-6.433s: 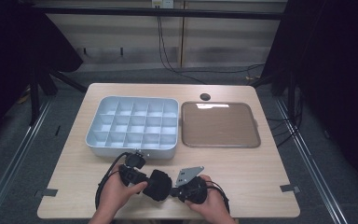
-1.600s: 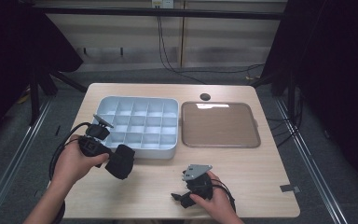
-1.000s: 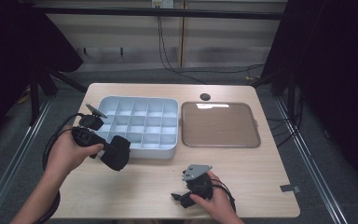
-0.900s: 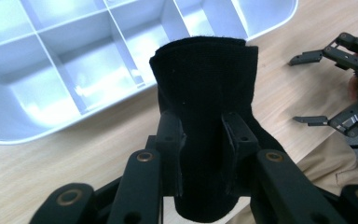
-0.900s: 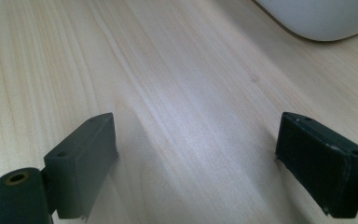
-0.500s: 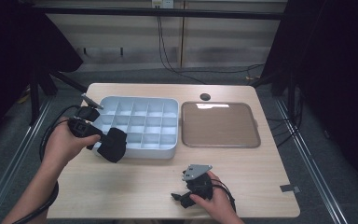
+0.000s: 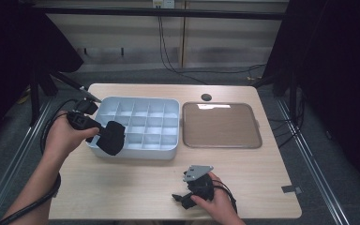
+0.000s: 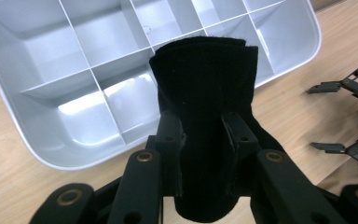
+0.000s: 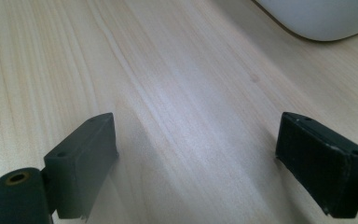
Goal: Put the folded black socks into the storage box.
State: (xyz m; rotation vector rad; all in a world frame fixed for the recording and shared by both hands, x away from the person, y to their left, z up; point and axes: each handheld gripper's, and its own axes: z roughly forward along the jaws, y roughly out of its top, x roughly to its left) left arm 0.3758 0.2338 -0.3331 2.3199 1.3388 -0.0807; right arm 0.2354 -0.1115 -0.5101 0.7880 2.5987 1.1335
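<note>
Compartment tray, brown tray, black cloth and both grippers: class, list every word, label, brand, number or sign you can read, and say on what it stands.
None can be read.
Compartment tray: plain walls, no print.
Brown tray: bare, a glare patch, no print.
Black cloth clamped in the left gripper: no label visible.
Right gripper, jaws apart over the table: no markings.

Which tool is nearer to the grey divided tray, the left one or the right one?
Left. The left tool, shut on a black folded cloth, hangs over the near-left corner of the grey divided tray. The right tool rests open on the table, well short of the tray.
</note>
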